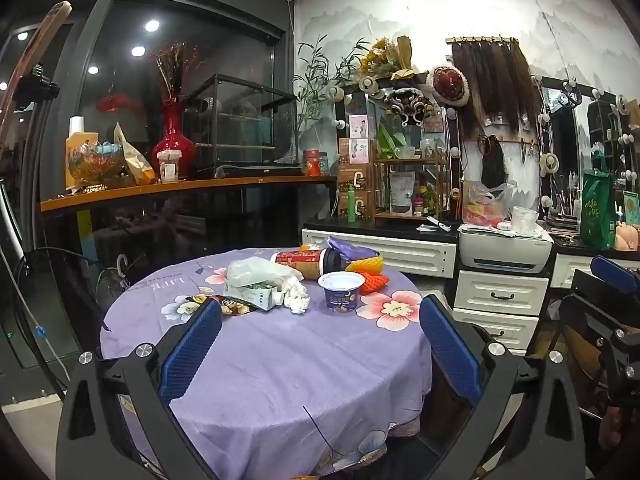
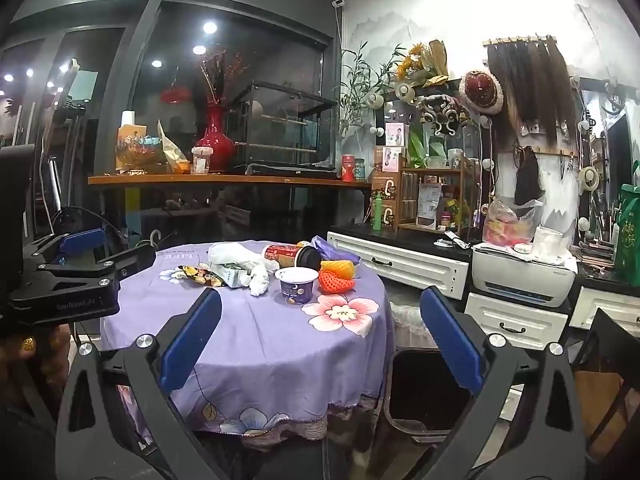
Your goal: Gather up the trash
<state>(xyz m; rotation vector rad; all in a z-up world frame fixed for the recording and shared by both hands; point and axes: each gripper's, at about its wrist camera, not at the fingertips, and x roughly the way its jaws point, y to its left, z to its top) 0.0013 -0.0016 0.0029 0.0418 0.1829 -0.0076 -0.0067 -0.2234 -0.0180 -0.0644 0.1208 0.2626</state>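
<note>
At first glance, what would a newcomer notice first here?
A round table under a purple floral tablecloth, with a trash heap at its far side: a tipped red paper cup, a yogurt cup and orange foam nets. Behind it, a red vase stands on the wooden shelf.

Readable text, both views:

- Purple flowered cloth [image 1: 280, 360] on the round bench: "LIFE" printed near the far left edge, upside down from here; finer print beside it illegible.
- Left tongs [image 2: 68, 268], side of the black body, right wrist view: embossed "GenRobot.AI".
- Green bag [image 1: 596, 208] at right: pale characters, not legible.
- Cup and carton labels: too small to read.
</note>
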